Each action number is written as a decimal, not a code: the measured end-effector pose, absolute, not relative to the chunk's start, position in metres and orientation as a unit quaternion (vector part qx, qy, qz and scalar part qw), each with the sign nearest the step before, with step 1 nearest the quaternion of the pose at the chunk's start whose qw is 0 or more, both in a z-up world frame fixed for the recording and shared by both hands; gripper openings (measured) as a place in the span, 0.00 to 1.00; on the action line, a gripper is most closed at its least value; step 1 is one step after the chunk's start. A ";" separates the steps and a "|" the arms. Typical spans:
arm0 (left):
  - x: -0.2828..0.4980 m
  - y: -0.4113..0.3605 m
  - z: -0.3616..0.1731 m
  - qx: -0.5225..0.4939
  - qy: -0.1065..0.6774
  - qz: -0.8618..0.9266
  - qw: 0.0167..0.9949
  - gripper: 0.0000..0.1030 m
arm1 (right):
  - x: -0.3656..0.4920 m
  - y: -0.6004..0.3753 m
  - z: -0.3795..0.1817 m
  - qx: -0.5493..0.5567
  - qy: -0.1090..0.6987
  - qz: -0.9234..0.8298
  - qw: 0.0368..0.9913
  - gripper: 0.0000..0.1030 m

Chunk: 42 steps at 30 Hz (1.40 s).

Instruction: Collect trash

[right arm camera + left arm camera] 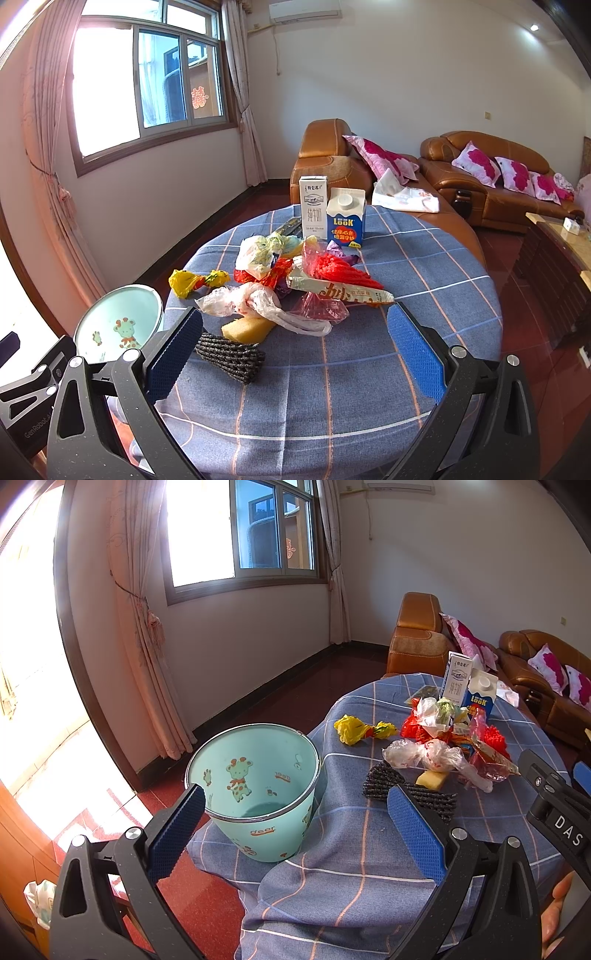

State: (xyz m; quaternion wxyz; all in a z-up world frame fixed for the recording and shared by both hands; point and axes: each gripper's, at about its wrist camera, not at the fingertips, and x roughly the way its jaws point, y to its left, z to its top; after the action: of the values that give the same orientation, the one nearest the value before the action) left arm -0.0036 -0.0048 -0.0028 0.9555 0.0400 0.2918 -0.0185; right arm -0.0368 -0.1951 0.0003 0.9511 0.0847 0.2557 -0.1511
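A heap of trash point(295, 280) lies on the round table's blue checked cloth point(369, 369): crumpled clear and red plastic bags, a yellow wrapper point(192, 282), a yellow sponge piece point(247, 328) and a black mesh sleeve point(231, 356). Two milk cartons point(332, 216) stand upright behind the heap. A mint-green bin with giraffe prints point(255, 786) stands empty at the table's left edge. My left gripper point(295, 812) is open, its fingers spanning the bin's rim and the mesh sleeve point(410, 794). My right gripper point(293, 339) is open, low over the table's near side.
Brown leather sofas point(491, 181) with pink cushions stand behind the table. A wooden cabinet point(561, 266) lies to the right. Curtains and a window point(240, 535) fill the left wall. The floor point(207, 897) is red tile. A white tissue pack point(406, 197) rests on the sofa arm.
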 end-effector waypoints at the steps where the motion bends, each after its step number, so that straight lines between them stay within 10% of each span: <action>1: -0.003 -0.005 -0.003 0.039 0.292 -0.019 0.955 0.94 | -0.037 -0.195 0.000 0.085 0.256 -0.151 0.951 0.96; 42: 0.047 -0.036 -0.078 0.061 0.381 -0.063 0.921 0.90 | -0.020 -0.287 -0.064 0.113 0.308 -0.210 0.921 0.93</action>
State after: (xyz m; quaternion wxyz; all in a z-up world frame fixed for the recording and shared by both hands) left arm 0.0469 -0.0357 -0.0779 0.9205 0.0606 0.3807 -0.0635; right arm -0.0204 -0.2870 -0.0642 0.9210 0.1127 0.3085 -0.2096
